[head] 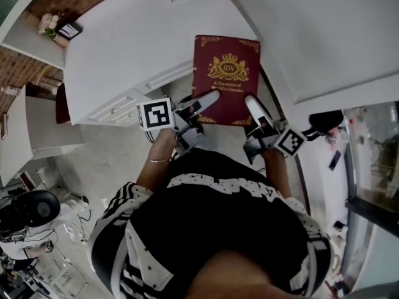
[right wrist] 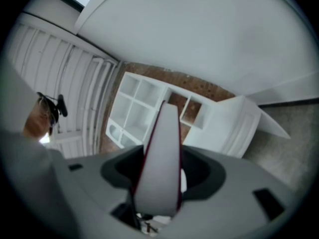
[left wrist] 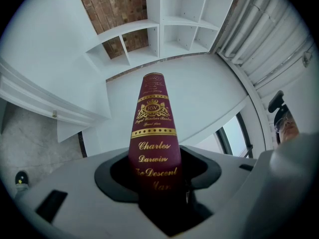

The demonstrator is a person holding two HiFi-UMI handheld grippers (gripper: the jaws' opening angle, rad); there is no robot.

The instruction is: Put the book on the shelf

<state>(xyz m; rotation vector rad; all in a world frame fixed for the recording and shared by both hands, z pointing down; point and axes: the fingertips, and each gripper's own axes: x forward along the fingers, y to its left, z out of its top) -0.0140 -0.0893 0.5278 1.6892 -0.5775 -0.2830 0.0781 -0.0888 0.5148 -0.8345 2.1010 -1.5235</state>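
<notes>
Book, maroon with a gilt crest, is held face-up before the person in the head view. The left gripper and right gripper cover its lower corners, and white cabinets stand close on either side. In the left gripper view the jaws clamp the spine, its lowest lettering lost in shadow. The white shelf stands well beyond, cubbies open. In the right gripper view the jaws grip the blurred pale page edge, which screens part of the shelf.
</notes>
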